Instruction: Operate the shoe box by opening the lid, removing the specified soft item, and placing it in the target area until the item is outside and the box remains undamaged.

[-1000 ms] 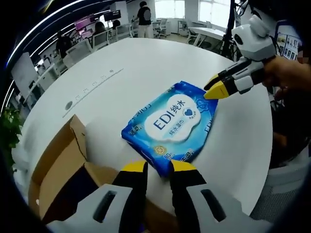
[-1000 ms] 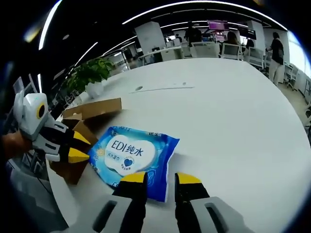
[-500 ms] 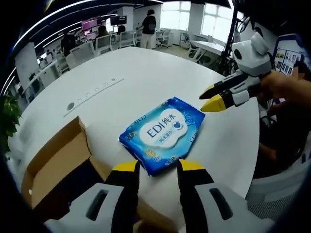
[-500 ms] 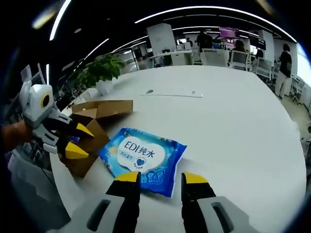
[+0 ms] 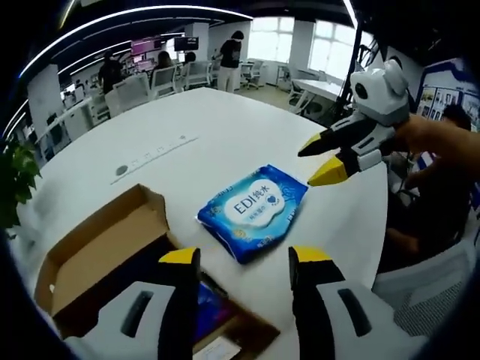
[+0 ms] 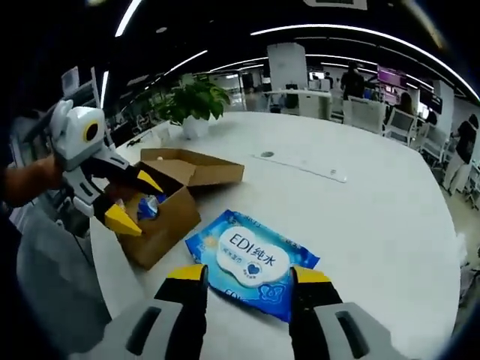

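Lying flat beside the open shoe box [image 6: 169, 206], the wipes pack [image 6: 251, 259] runs diagonally; both claws gape empty.

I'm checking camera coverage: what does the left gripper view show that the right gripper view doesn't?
Left gripper view: the right gripper, open, above the table. Right gripper view: the left gripper, open over the box, and a potted plant. Both share the blue wipes pack lying flat on the white table beside the opened cardboard box.
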`<state>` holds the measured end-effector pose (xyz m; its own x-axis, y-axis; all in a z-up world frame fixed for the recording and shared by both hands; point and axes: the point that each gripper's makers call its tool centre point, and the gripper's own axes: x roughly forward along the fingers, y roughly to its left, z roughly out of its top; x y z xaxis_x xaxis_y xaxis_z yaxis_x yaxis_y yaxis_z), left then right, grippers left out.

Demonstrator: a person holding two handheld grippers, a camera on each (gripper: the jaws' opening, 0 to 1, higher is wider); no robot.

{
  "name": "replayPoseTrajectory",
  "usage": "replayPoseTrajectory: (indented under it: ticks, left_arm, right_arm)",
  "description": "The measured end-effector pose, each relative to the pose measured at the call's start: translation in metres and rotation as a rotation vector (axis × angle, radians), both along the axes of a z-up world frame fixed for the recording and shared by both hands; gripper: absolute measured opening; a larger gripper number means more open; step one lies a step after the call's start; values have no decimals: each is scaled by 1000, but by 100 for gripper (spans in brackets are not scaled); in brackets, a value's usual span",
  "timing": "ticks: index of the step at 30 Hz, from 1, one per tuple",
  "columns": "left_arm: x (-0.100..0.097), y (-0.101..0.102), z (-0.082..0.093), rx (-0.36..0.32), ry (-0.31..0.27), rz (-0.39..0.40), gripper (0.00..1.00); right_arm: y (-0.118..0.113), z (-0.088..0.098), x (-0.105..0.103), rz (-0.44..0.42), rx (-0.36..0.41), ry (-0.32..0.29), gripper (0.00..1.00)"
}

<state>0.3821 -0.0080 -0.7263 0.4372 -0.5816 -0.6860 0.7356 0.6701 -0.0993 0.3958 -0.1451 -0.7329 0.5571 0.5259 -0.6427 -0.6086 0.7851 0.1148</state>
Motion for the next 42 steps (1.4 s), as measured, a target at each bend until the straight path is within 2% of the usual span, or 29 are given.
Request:
replayPoseTrajectory:
  ticks: [4, 7, 13, 21, 26, 30, 35, 42]
  left_arm:
    - [0, 15, 5, -6, 1, 19, 49]
    - [0, 25, 7, -13, -2, 23, 52]
    - [2, 48, 1, 27, -15, 18, 53]
    - [4, 72, -4, 13, 12, 35, 52]
    - [5, 82, -7, 8, 14, 4, 41]
    - [5, 87, -10, -12, 36, -18, 36]
    - [3, 92, -19, 18, 38, -56, 33]
    - [5, 96, -31, 5, 55, -56, 26]
  right_arm:
    - [20, 10, 0, 69, -10, -18, 42]
    - [37, 16, 0, 109, -8, -28, 42]
    - [68, 23, 0, 208, -46, -53, 42]
    - [99, 31, 1, 278, -65, -86, 42]
    - [118, 30, 1, 321, -82, -87, 40]
    - [129, 27, 2, 350, -99, -96, 37]
    - [146, 22, 2, 392, -111, -106, 33]
    - [165, 16, 4, 435, -134, -109, 26]
